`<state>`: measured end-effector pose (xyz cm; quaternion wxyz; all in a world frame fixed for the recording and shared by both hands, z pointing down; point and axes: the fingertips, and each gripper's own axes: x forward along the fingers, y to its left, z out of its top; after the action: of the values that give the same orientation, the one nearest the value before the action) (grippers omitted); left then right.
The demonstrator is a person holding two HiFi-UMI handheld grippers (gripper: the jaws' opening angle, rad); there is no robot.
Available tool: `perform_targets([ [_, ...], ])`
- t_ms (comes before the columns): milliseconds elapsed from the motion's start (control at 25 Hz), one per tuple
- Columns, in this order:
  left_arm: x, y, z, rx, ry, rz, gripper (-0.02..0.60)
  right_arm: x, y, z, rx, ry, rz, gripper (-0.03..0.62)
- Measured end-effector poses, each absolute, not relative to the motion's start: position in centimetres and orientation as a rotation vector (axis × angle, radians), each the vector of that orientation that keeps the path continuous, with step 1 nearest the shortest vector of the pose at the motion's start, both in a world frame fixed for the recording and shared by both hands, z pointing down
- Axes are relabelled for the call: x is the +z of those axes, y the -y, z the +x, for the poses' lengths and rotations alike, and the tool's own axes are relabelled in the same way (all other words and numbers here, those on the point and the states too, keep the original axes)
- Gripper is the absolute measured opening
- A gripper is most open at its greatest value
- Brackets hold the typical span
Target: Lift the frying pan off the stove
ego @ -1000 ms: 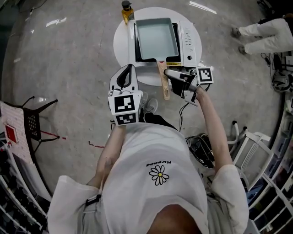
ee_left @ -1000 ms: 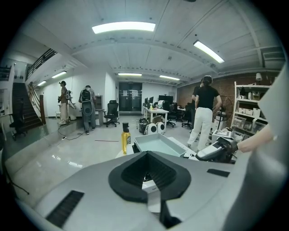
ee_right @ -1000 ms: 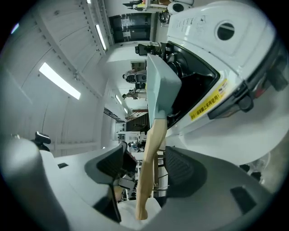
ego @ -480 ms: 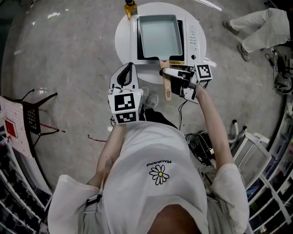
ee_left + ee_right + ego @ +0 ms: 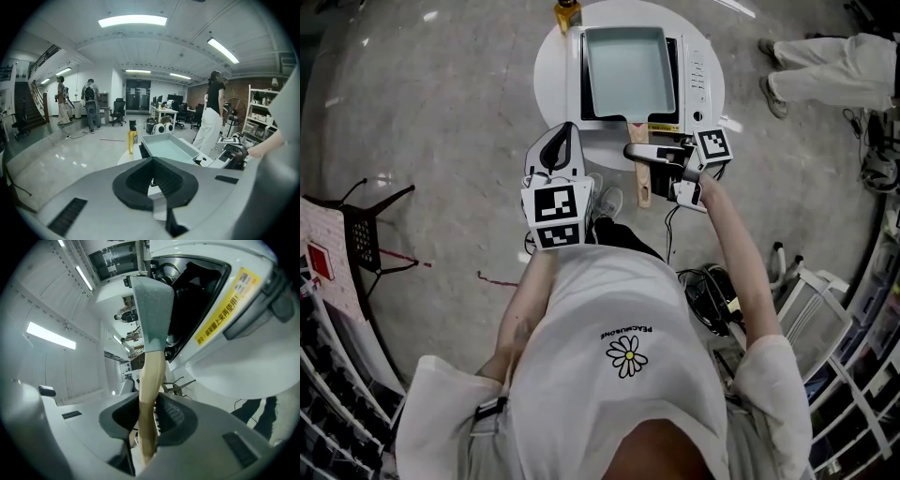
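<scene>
Handle (image 5: 149,380) of the pan (image 5: 625,64) sits pinched in my right hand-held gripper (image 5: 639,153), the wood running straight between the jaws. The pan itself is just ahead, resting on the stove (image 5: 692,70) on the tabletop (image 5: 551,89). My left hand-held gripper (image 5: 562,141) hangs left of the right one near the tabletop's rim, jaws pressed together on nothing.
</scene>
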<state>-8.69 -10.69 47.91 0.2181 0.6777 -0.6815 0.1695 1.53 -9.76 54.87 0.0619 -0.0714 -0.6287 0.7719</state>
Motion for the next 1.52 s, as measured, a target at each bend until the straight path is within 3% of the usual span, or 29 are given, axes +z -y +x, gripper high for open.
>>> perform_targets([
  [880, 47.4, 11.4, -9.4, 0.473, 1.896, 1.886, -0.002, 54.2, 10.1, 1.0, 2.379, 1.897, -0.108, 0.081],
  [1520, 44.5, 11.1, -10.1, 0.434, 1.938, 1.940, -0.002, 48.5, 11.9, -0.3, 2.189, 2.138, 0.001, 0.084],
])
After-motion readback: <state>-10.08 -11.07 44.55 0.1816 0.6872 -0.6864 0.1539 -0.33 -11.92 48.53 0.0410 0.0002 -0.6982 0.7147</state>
